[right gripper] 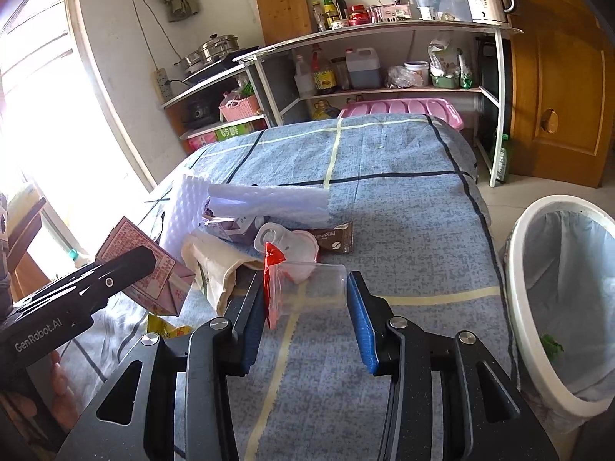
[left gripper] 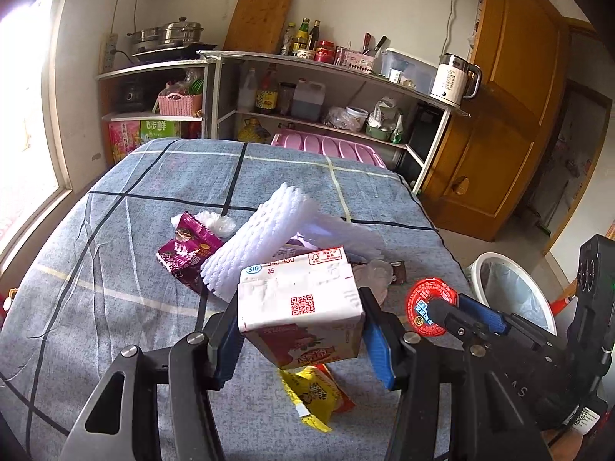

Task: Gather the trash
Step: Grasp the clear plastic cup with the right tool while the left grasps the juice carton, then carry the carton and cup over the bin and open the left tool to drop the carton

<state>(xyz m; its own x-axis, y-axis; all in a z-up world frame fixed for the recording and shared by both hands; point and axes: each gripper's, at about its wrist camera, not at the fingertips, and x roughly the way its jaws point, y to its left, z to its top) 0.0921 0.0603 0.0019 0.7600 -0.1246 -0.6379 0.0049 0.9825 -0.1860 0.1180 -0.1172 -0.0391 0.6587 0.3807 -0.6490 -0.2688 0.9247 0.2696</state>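
Observation:
My left gripper (left gripper: pixel 300 330) is shut on a white and red drink carton (left gripper: pixel 303 307) and holds it above the blue checked bedspread (left gripper: pixel 115 253). The same carton (right gripper: pixel 153 269) shows at the left of the right wrist view, in the left gripper (right gripper: pixel 127 265). My right gripper (right gripper: pixel 307 288) is shut on a clear plastic cup (right gripper: pixel 311 288) that lies sideways, its torn red foil lid (right gripper: pixel 273 265) against the left pad. From the left wrist view that red lid (left gripper: pixel 430 307) faces me, to the right of the carton. A white lined bin (right gripper: pixel 517 253) stands beside the bed on the right.
Loose trash lies mid-bed: white foam nets (left gripper: pixel 253 238), a purple wrapper (left gripper: pixel 188 249), a yellow wrapper (left gripper: pixel 315 395), a brown sachet (right gripper: pixel 334 240) and a beige paper sleeve (right gripper: pixel 215 265). Kitchen shelves (left gripper: pixel 307 77) stand beyond the bed and a wooden door (left gripper: pixel 511 115) to the right.

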